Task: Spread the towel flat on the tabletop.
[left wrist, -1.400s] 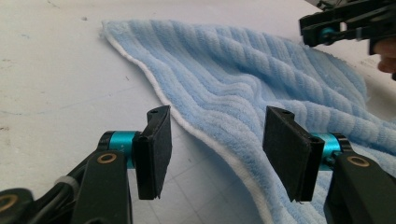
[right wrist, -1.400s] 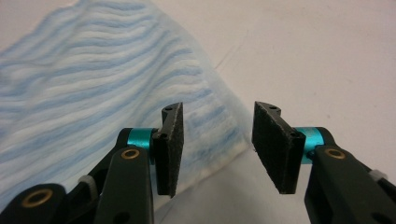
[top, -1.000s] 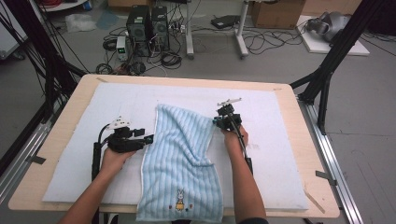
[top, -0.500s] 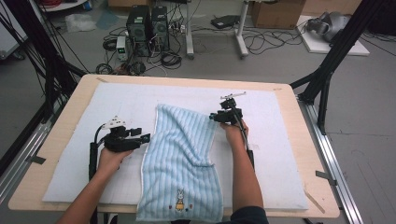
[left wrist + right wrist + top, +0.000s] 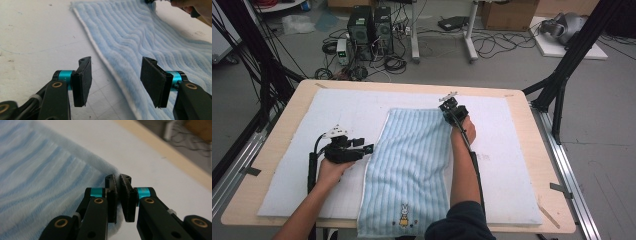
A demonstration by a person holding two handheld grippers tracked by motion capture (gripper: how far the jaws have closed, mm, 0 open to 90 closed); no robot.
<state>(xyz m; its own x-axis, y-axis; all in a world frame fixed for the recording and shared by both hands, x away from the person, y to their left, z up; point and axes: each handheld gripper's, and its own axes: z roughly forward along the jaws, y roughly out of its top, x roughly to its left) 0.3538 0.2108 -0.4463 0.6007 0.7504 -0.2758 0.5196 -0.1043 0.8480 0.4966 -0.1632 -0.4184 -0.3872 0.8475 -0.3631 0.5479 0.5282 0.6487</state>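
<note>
The setting is a robotics or data-recording lab. A wooden work table [image 5: 532, 165] carries a white foam mat [image 5: 362, 107] and stands inside a black metal frame [image 5: 572, 65] with aluminium rails [image 5: 569, 165] along its sides. On the grey floor behind it sit two computer towers [image 5: 371, 27], tangled cables [image 5: 502, 45], a small white power unit [image 5: 342, 50], cardboard boxes [image 5: 507, 12] and a headset [image 5: 562, 27] on a white board.
</note>
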